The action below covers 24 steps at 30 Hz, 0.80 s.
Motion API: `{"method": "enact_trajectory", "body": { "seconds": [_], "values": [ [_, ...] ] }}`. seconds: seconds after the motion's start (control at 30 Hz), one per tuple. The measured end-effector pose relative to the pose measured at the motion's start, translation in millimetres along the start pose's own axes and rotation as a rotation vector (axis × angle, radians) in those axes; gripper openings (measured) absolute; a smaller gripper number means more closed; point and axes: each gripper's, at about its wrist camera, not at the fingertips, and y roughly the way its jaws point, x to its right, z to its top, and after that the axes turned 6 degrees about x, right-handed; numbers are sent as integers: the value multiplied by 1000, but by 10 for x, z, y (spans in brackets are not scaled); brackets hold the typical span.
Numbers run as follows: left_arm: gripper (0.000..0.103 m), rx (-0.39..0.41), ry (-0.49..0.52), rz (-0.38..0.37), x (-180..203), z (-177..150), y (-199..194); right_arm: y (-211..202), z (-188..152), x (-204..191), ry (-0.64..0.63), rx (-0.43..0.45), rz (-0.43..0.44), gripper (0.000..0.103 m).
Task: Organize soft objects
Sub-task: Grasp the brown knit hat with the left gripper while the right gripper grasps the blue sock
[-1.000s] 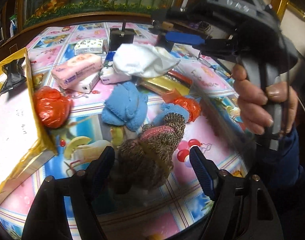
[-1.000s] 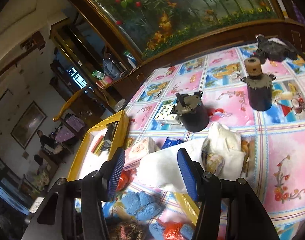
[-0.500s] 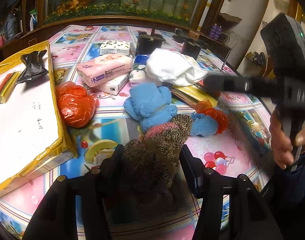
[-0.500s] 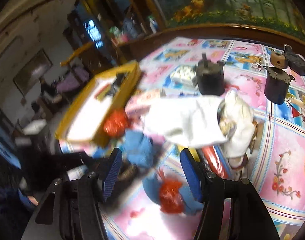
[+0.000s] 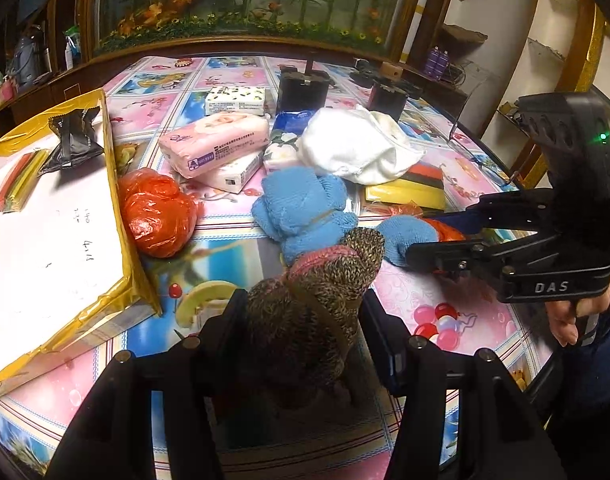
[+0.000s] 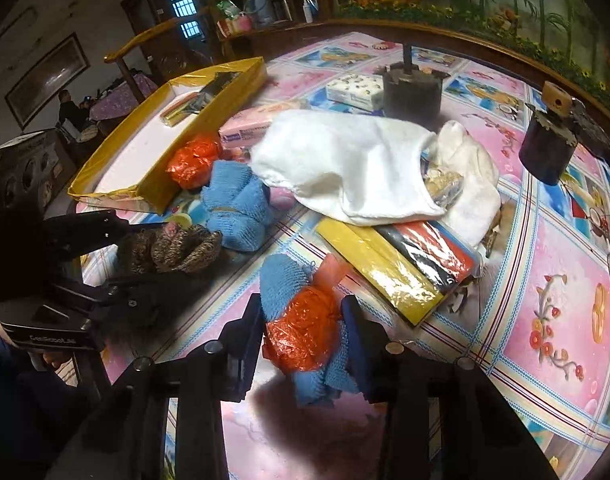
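My left gripper [image 5: 305, 328] is shut on a brown speckled knit bundle [image 5: 317, 304] with a pink band, low over the table; it also shows in the right wrist view [image 6: 173, 246]. My right gripper [image 6: 301, 344] has its jaws around an orange plastic bag [image 6: 305, 332] lying on a small blue knit piece [image 6: 283, 280], touching both sides. A bigger blue knit bundle [image 5: 301, 208] lies just beyond the brown one. A white cloth [image 5: 353, 148] lies further back. Another orange bag [image 5: 157, 216] sits beside the yellow box [image 5: 117, 208].
Pink and white tissue packs [image 5: 213, 148] lie behind the blue bundle. A yellow, black and red packet [image 6: 401, 264] lies under the white cloth. Two dark metal weights [image 6: 413, 88] stand at the back. The table edge is close below both grippers.
My left gripper has closed on the brown knit bundle. My right gripper has come down from over the white cloth to the orange bag and small blue piece and closed in around them.
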Motion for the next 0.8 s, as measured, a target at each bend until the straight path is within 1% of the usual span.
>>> {"method": "enact_trajectory", "body": {
  "seconds": [0.1,0.17,0.23,0.33,0.4,0.8],
  "values": [
    [55,20,-18,-3,-33,-1,-35,-230,72,-39,1,124,79,42],
    [55,36,-22,-2,-39,-5,-64,-302,100,-19,20,173,76,42],
    [55,51,-24,-2,-39,-7,-85,-310,115,28,50,189,48,42],
    [55,78,-22,2,-32,-17,-129,-296,127,102,99,202,31,42],
    [55,91,-22,2,-34,-22,-155,-292,116,78,105,210,34,42],
    [55,96,-34,4,-58,-22,-199,-277,108,44,115,226,58,42]
  ]
}}
